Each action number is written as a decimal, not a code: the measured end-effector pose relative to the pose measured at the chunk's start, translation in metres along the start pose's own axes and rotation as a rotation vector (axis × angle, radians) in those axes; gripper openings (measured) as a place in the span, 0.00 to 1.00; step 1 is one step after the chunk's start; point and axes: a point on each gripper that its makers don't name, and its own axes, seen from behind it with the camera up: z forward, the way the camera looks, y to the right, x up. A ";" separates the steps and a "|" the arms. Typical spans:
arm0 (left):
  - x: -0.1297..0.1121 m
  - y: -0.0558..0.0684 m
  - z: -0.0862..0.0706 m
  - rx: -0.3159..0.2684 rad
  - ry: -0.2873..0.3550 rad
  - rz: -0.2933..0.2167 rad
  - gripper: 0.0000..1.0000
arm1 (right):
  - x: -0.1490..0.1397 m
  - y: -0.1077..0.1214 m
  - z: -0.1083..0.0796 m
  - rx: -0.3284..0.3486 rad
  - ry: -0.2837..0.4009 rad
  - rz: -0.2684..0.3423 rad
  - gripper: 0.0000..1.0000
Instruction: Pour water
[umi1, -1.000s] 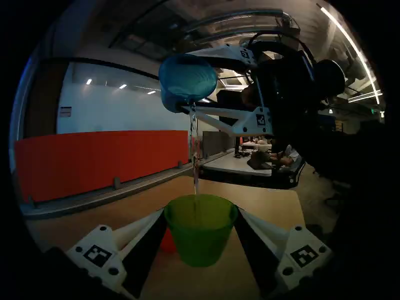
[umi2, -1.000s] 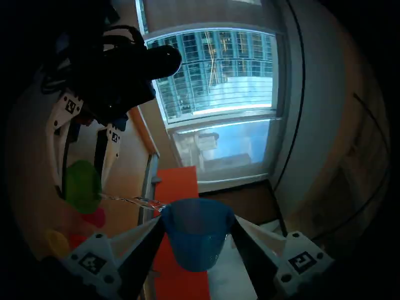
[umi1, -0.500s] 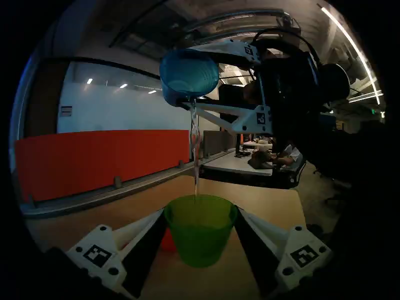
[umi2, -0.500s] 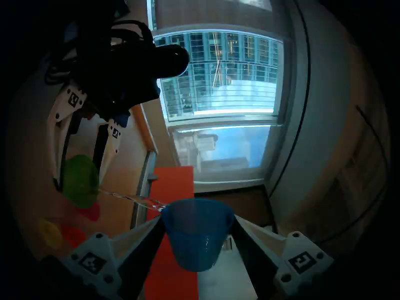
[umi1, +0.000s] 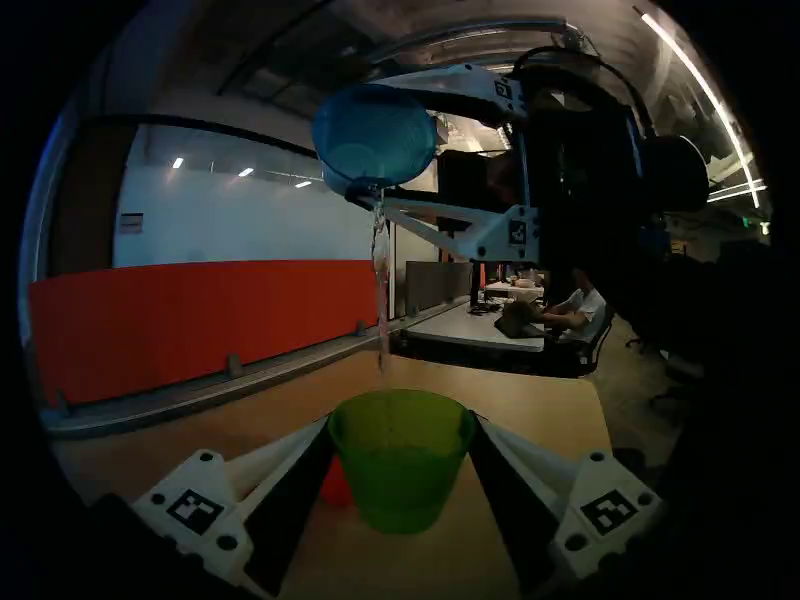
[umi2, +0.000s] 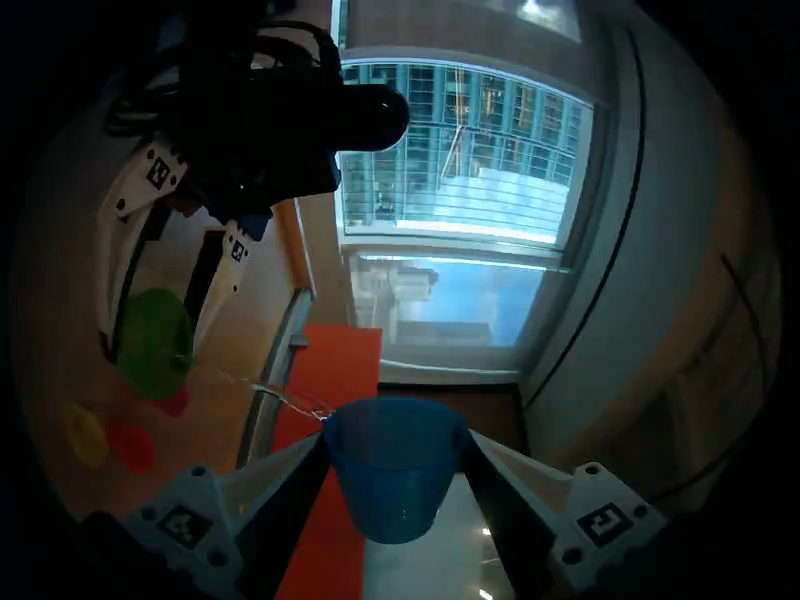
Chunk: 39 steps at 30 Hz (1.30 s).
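Note:
In the left gripper view my left gripper (umi1: 400, 465) is shut on an upright green cup (umi1: 401, 455) just above the wooden table (umi1: 540, 405). High over it the right gripper (umi1: 445, 150) holds a blue cup (umi1: 375, 135) tipped toward me, and a thin stream of water (umi1: 380, 290) falls from its lip toward the green cup. In the right gripper view my right gripper (umi2: 395, 480) is shut on the blue cup (umi2: 396, 475). Water (umi2: 260, 385) runs off its rim toward the green cup (umi2: 152, 343), held by the left gripper (umi2: 160, 300) at the left.
A red cup (umi1: 335, 480) stands on the table behind the green one. Red (umi2: 130, 445) and yellow (umi2: 85, 435) cups show on the table in the right gripper view. An orange partition (umi1: 200, 320) runs along the table's far side; a person (umi1: 575, 305) sits at a desk beyond.
The blue cup has tipped further and risen a little. The water stream has thinned. The green cup has not moved.

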 end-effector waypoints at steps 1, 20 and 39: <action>0.000 0.000 0.000 0.000 0.000 -0.001 0.89 | 0.001 0.000 0.000 -0.001 0.000 -0.006 0.91; 0.002 -0.004 0.001 0.006 0.007 -0.008 0.89 | 0.014 0.000 0.001 0.003 0.005 -0.089 0.91; 0.004 -0.004 -0.001 0.010 0.010 0.000 0.89 | 0.005 -0.004 -0.001 -0.006 0.015 0.099 0.91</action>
